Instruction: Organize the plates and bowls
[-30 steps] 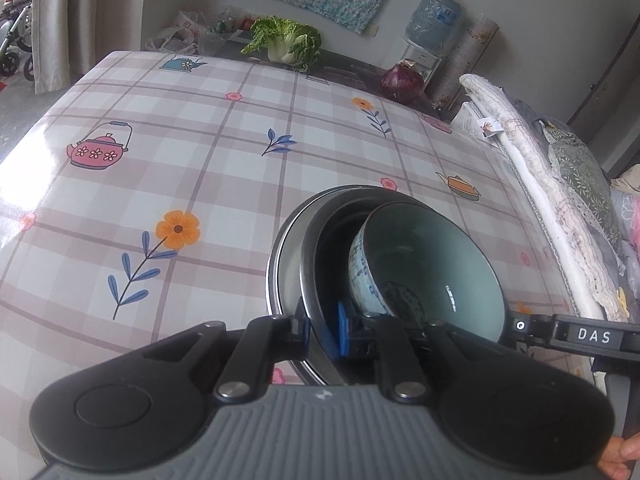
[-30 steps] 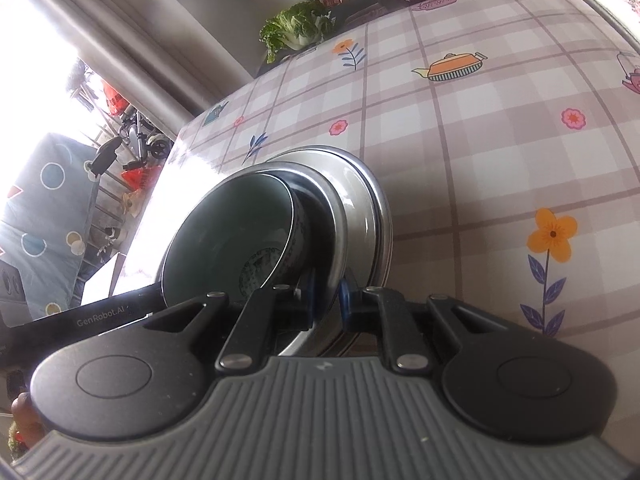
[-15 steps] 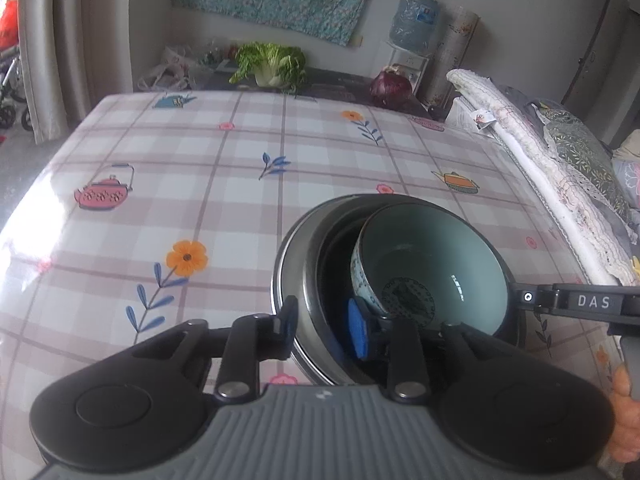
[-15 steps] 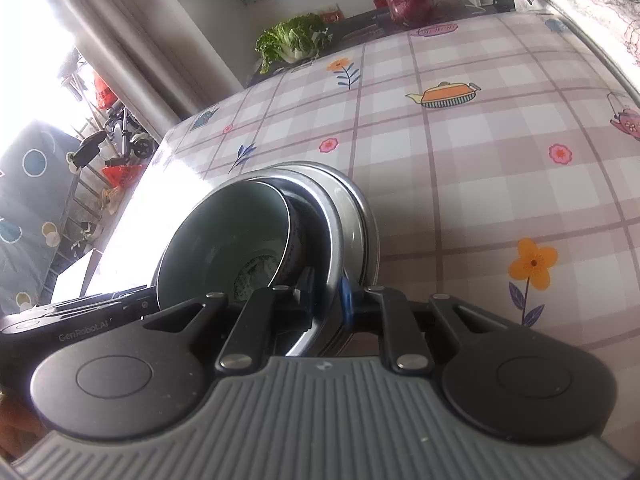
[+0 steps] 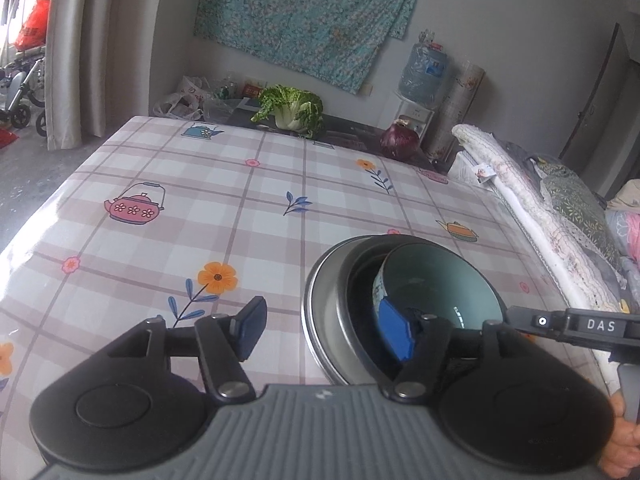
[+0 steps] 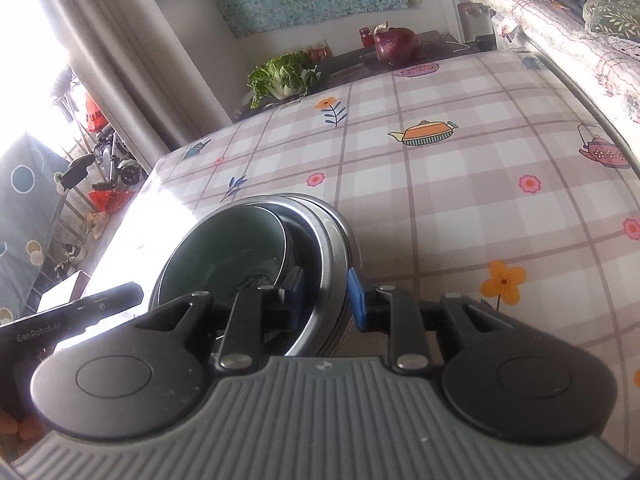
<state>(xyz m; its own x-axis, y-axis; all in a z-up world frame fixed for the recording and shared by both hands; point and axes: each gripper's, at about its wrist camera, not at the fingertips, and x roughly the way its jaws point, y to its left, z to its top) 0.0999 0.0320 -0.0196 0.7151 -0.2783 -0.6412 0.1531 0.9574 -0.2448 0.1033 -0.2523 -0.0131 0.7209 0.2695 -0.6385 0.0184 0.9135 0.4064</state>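
We judge the nested metal bowls (image 5: 320, 304) with the ceramic bowl (image 5: 440, 280) inside, resting on the table (image 5: 240, 200), heavy, slick and chippable, best taken at opposite rims; left gripper (image 5: 326, 332) spread wide, right gripper (image 6: 326, 300) seemingly loose astride the rim.

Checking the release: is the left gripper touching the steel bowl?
Apart. The left wrist view shows the left gripper wide open, tablecloth visible between its left pad and the steel bowl.
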